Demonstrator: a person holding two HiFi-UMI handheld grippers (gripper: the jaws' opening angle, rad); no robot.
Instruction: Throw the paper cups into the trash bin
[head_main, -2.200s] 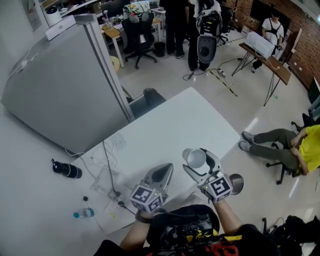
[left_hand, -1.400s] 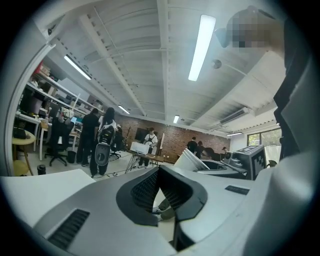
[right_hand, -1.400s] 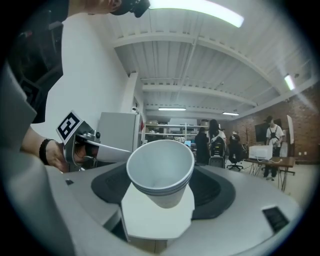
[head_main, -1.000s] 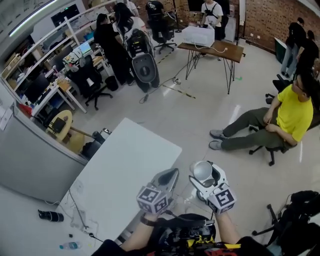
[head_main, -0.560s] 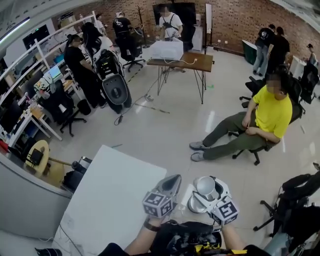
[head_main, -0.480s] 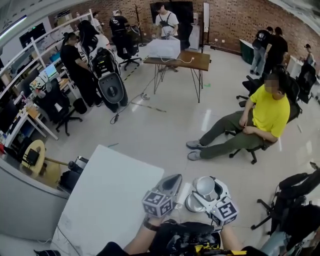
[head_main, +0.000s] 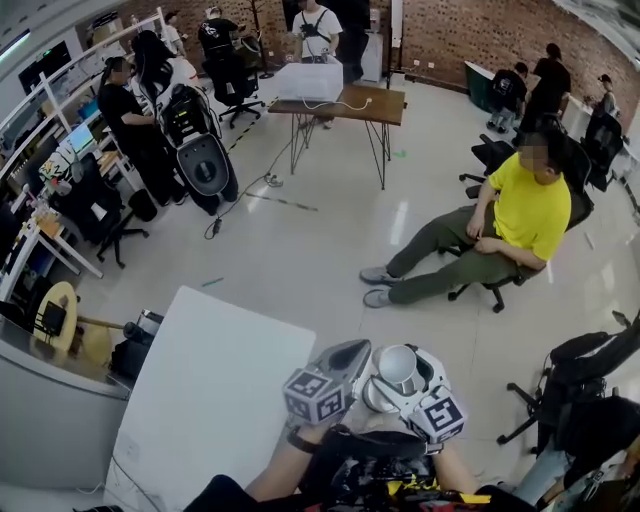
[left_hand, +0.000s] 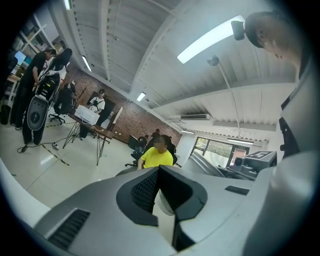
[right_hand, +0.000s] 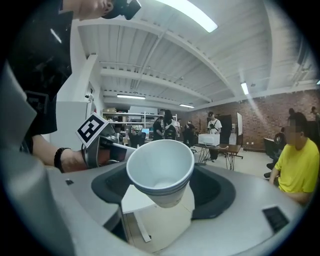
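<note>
While you hold both grippers close to your body, just past the right edge of the white table (head_main: 215, 385) and over the bare floor (head_main: 320, 240), the items stand as follows. Right gripper (head_main: 398, 372): its jaws are spread wide and clamped on the sides of a white paper cup (head_main: 397, 360). The cup's mouth is turned up toward your head. In the right gripper view the cup (right_hand: 161, 170) fills the gap between the jaws. A second rim line shows under the first, and you cannot tell whether more than one cup is nested there. Left gripper (head_main: 355, 352): just beside the right one, on its left, with its jaws drawn in to a narrow slit and nothing between them. Beyond, well apart from you: a person in a yellow shirt (head_main: 525, 210) seated on a chair, and a wooden table (head_main: 345, 98) farther back.
</note>
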